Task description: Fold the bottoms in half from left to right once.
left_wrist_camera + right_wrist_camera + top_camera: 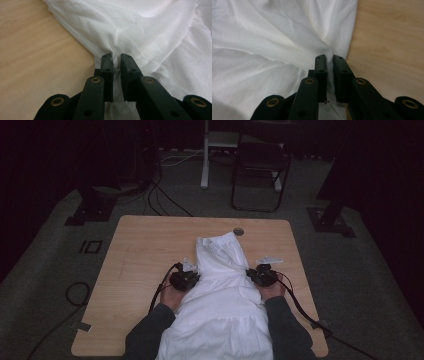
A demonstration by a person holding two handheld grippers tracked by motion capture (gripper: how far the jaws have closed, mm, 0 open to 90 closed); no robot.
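A white garment [222,290] lies down the middle of the wooden table [145,250], its near end hanging over the front edge between the person's forearms. My left gripper [186,279] is at the garment's left edge, shut on a pinched fold of the white cloth [150,32]; the fabric bunches between its jaws [116,59]. My right gripper [261,276] is at the garment's right edge, likewise shut on a fold of the white cloth [274,37], with fabric gathered between its jaws [329,58].
A round grommet hole [238,231] sits in the table near the far edge, just beyond the garment's top. Cables [300,307] trail from both grippers toward the near edge. A chair [260,165] and stand legs are on the floor beyond the table.
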